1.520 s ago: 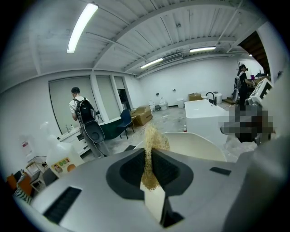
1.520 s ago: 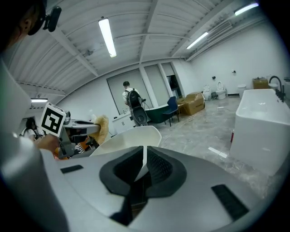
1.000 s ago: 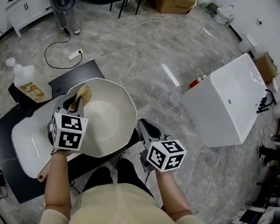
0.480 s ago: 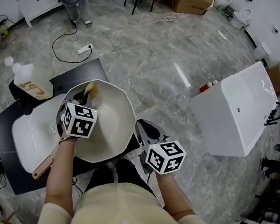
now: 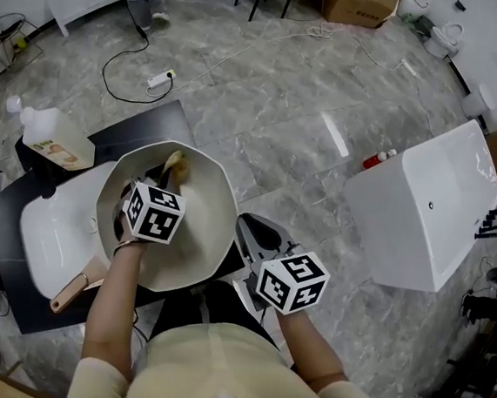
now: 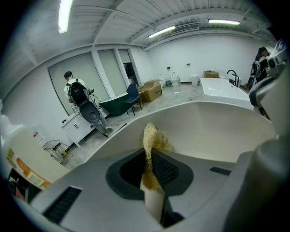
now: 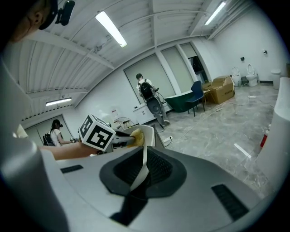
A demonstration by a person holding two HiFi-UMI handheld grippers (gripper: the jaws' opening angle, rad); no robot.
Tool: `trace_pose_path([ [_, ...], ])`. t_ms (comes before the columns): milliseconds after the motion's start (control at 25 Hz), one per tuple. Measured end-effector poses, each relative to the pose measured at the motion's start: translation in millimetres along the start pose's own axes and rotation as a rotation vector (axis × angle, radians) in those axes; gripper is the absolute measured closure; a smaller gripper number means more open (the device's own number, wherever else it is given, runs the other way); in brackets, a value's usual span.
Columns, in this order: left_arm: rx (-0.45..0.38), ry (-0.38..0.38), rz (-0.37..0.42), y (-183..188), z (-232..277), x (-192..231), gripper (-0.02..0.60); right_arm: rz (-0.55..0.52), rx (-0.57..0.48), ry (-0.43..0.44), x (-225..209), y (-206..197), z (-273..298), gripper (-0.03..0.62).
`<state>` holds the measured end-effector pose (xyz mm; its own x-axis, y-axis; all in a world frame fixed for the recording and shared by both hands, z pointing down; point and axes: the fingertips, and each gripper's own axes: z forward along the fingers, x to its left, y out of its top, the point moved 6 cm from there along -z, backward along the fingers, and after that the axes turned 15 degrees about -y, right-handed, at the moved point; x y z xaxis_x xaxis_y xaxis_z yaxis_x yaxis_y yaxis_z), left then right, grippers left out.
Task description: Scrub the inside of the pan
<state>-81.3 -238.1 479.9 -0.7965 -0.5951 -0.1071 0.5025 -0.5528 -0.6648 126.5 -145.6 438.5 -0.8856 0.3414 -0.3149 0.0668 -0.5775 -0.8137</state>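
A cream pan (image 5: 204,224) with angled sides is tilted over a white sink (image 5: 42,237), its brown handle (image 5: 70,290) pointing down-left. My left gripper (image 5: 167,177) reaches into the pan and is shut on a yellow sponge (image 5: 177,162) that lies against the pan's far inner wall. In the left gripper view the sponge (image 6: 152,136) sticks up between the jaws of the left gripper (image 6: 152,168), with the pan wall (image 6: 217,129) behind it. My right gripper (image 5: 247,234) is shut on the pan's near right rim. The thin rim (image 7: 146,140) runs into the right gripper (image 7: 142,171).
A detergent bottle (image 5: 55,140) stands on the black counter (image 5: 145,133) left of the pan. A white tub (image 5: 422,210) sits on the floor at right, with a red bottle (image 5: 376,159) beside it. A power strip (image 5: 160,78) and cable lie on the grey floor.
My left gripper has moved the sponge rightward along the pan's far inner wall. The right gripper has kept its hold on the rim.
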Motion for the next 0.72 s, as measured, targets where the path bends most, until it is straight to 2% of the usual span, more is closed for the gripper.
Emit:
trace_pose_path([
  [240, 0.028, -0.056, 0.056, 0, 10, -14, 0.541, -0.015, -0.016, -0.002, 0, 2, 2, 0.577],
  [520, 0.057, -0.15, 0.223, 7, 12, -44, 0.541, -0.021, -0.027, -0.024, 13, 1, 1, 0.577],
  [720, 0.059, -0.253, 0.297, 11, 12, -59, 0.541, -0.025, -0.038, -0.059, 19, -1, -2, 0.577],
])
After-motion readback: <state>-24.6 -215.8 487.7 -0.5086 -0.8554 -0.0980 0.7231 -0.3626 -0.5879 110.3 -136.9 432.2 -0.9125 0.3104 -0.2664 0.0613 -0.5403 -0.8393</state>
